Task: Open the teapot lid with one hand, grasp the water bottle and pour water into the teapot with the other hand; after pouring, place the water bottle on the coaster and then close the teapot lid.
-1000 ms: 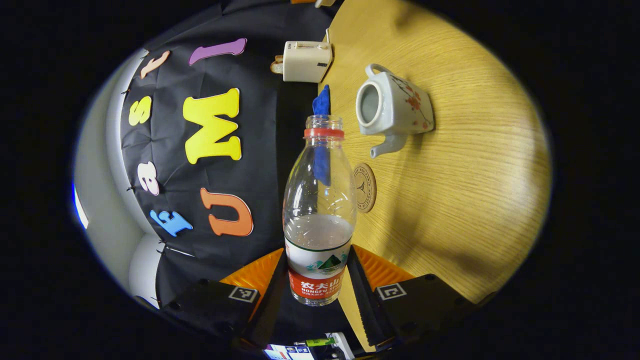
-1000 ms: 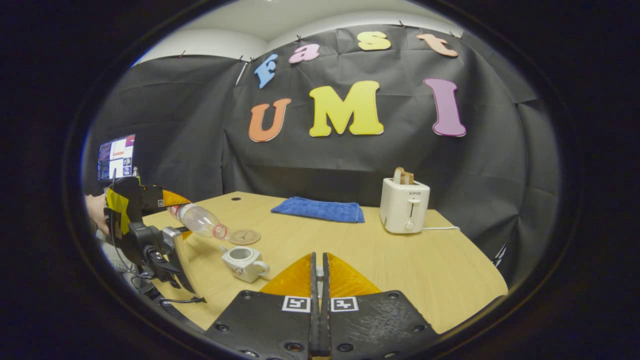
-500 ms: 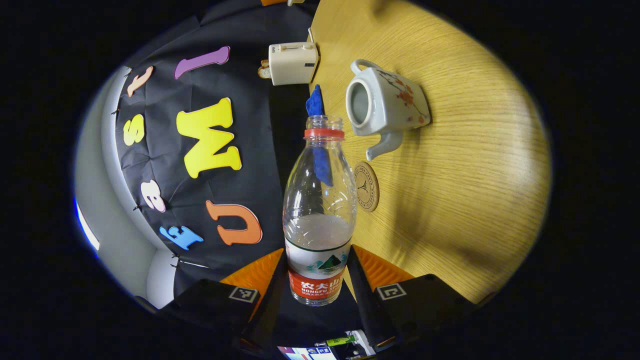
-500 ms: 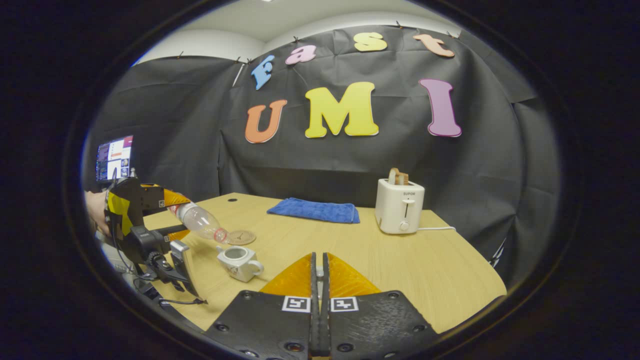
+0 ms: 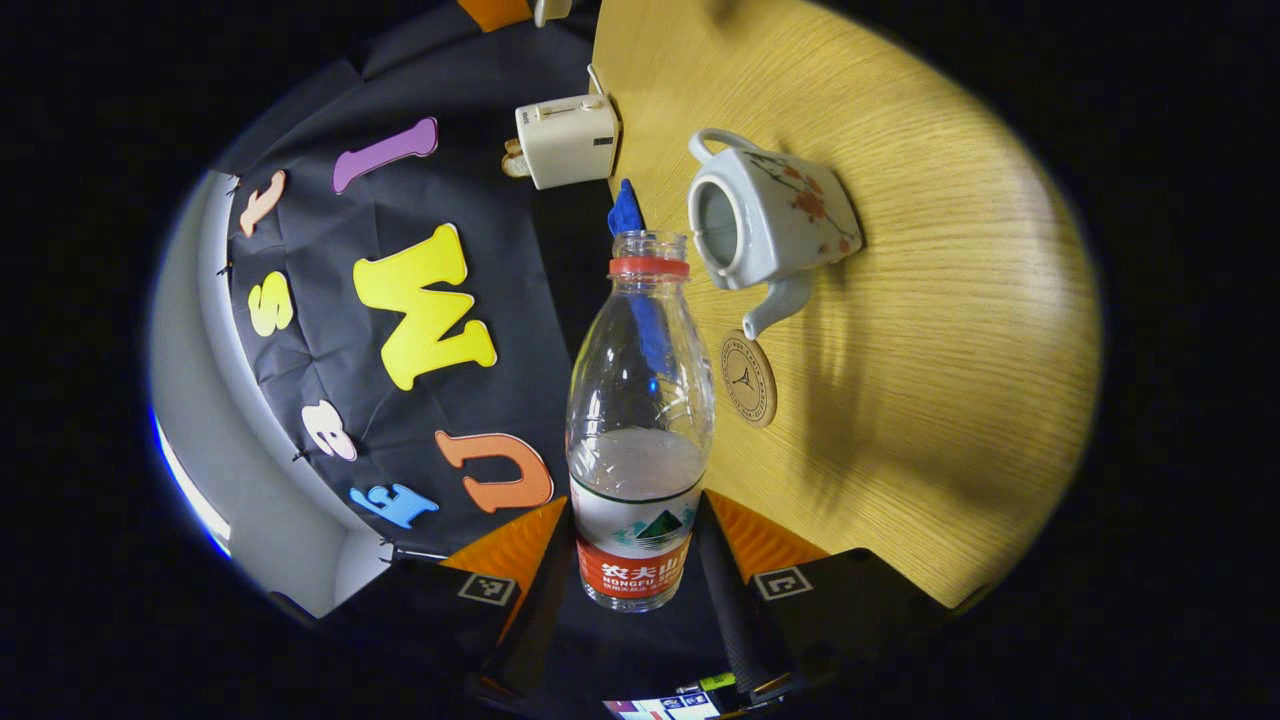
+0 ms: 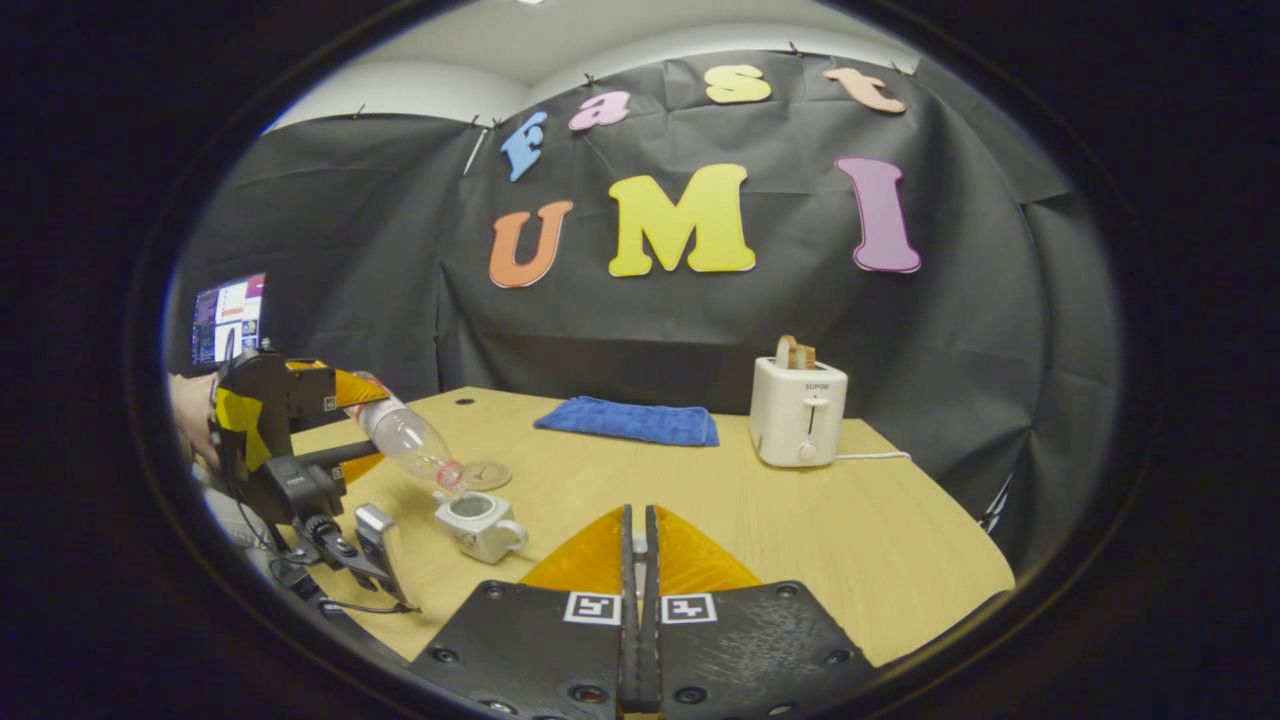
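My left gripper (image 5: 635,512) is shut on the lower part of a clear, capless water bottle (image 5: 640,400) about a third full. In the right gripper view the left gripper (image 6: 270,420) holds the bottle (image 6: 405,435) tilted down, its red-ringed mouth just above the open top of the white flowered teapot (image 6: 480,520). The teapot (image 5: 790,215) has no lid on, and the round coaster (image 5: 748,378) lies beside its spout. My right gripper (image 6: 637,515) hovers over the table's near side, shut, with a small pale bit of the teapot lid between its tips; the rest of the lid is hidden.
A white toaster (image 6: 797,412) with bread stands at the back right of the wooden table (image 6: 850,540). A folded blue cloth (image 6: 628,420) lies at the back middle. A screen (image 6: 228,318) glows behind the hand (image 6: 190,415) holding the left gripper.
The left gripper has tipped the bottle further down and brought its mouth over the teapot opening. The right gripper has barely moved.
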